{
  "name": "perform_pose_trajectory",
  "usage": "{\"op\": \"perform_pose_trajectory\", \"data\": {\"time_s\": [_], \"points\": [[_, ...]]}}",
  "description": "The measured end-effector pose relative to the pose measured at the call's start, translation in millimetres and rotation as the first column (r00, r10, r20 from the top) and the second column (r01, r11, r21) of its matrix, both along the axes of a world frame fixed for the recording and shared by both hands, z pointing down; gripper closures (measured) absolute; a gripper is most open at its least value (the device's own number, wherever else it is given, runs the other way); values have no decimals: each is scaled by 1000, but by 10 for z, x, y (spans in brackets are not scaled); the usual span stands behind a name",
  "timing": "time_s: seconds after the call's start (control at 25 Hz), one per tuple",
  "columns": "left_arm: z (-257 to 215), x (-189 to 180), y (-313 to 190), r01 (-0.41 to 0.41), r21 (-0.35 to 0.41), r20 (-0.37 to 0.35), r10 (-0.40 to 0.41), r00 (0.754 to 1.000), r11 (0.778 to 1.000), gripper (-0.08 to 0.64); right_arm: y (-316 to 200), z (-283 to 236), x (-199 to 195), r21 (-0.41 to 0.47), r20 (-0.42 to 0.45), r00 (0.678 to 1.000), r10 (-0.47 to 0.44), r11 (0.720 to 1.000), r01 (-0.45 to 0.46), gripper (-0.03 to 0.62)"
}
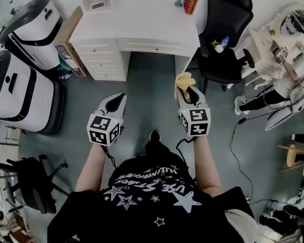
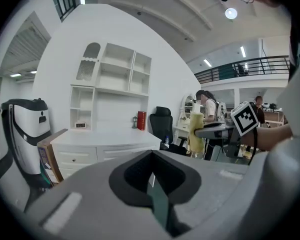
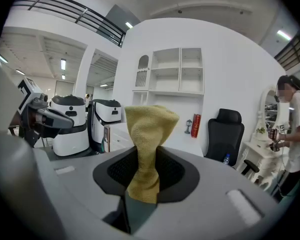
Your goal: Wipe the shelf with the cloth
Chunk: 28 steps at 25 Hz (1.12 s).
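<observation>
Room: grey floor [image 1: 152,80], open between the person and a white table [image 1: 142,22] straight ahead.
Left flank: two white machines [image 1: 20,75] and a cardboard box [image 1: 66,42] stand close against the table's left end, so there is little slack on that side.
Shelf: the white shelf [image 2: 115,79] rises from the table's far edge in open cubbies. A small clock [image 2: 80,125] sits in the low one at the far left corner, and a red canister [image 2: 141,120] stands toward the far right corner.
Left gripper [image 1: 116,103]: fingers pressed together with nothing between them, held level beside the other gripper.
Right gripper [image 1: 188,94]: fingers pinching the yellow cloth [image 3: 147,144] low down. A bunched tuft stands free above them, well apart from the shelf.
Step in hand: likely the walk-up, since the cloth has not yet met any board.
Doing it well: lay the free tuft flat on a board and lead with fabric, not fingertips. Run along each board toward its dividers, and slow down there.
Edges: the cubby walls are narrow for the gripper body. The clock and canister need skirting, or a steadying touch from the empty gripper.
Right flank: a black chair [image 1: 228,19] with a bottle [image 1: 222,43] on its seat stands just beside the table's right end. A cable [image 1: 235,146] trails on the floor, and a seated person [image 1: 294,70] is well apart.
</observation>
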<state>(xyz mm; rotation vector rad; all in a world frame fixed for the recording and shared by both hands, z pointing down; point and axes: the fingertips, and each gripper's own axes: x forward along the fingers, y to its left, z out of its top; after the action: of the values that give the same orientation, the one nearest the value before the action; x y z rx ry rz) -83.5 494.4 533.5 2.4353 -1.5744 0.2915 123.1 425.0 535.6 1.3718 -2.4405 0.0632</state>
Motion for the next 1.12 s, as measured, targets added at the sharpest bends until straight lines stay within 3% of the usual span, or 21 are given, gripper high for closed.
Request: {"op": "perform_pose_trajectory", "data": {"time_s": [0.24,0.64,0.84,1.12], "points": [[25,-17,73,-15,-3,-6,15,1000,1000,559,94,41,-77,-13,1,1000,0,1000,0,462],[152,-124,52,-35,-24,-36,34,999,999,559,95,185,-18,-36,29,994,105,994,-104,462],[128,-222,-334,-16,-19,-35,15,999,1000,559,-312,252,-42,-47,44,994,102,994,-100,460],[37,-177,-1269,10,-11,-54,-11,998,1000,559,-1295,244,43,-50,54,997,63,997,-60,460]]}}
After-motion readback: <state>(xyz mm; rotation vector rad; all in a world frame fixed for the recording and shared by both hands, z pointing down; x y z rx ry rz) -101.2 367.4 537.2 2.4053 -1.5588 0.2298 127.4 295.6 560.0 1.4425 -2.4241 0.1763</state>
